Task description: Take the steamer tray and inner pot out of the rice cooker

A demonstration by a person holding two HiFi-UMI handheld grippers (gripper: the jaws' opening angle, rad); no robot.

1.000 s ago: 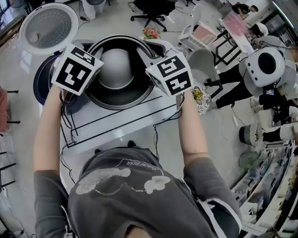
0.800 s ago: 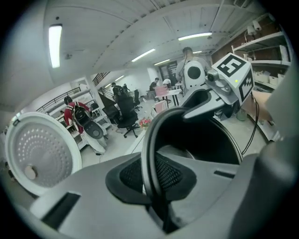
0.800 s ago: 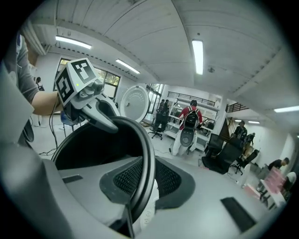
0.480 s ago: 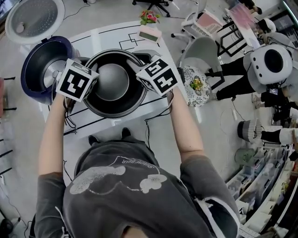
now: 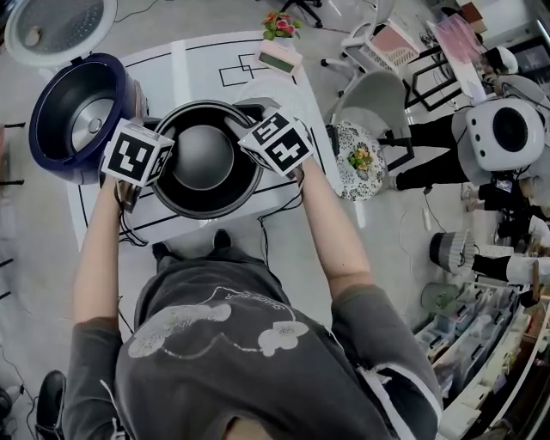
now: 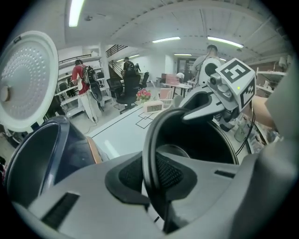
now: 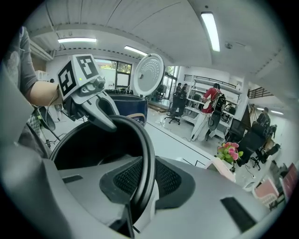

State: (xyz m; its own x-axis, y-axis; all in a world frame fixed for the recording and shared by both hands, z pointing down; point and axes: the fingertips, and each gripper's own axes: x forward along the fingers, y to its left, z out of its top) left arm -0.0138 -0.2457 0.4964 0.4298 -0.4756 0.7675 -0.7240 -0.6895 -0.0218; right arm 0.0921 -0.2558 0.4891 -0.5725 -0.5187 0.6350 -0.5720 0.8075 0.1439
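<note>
Two claws, one pot and one cooker are entered, with places read from the head view.

1. Inner pot (image 5: pixel 215 194): black, round, mouth upward. It is held over the middle of the white worktop (image 5: pixel 206 69), outside the rice cooker. Whether its base rests on the worktop cannot be told.

2. Left claw (image 6: pixel 150 175): pinched on the pot's rim at 9 o'clock. The thin rim is seen edge-on between the two textured pads (image 6: pixel 133 173), with the pot wall curving away behind.

3. Right claw (image 7: pixel 142 182): pinched on the rim at 3 o'clock, opposite the left one. The rim is pressed between its pads in the same manner.

4. Rice cooker (image 5: pixel 47 129): dark blue body, placed just beside the pot at 10 o'clock. Its round white lid (image 5: pixel 58 30) is tipped fully open at 11 o'clock.

5. Flowers (image 5: pixel 279 26): pink and green, set at the worktop's far end at 1 o'clock, with a small pale box (image 5: pixel 279 58) just before them.
</note>
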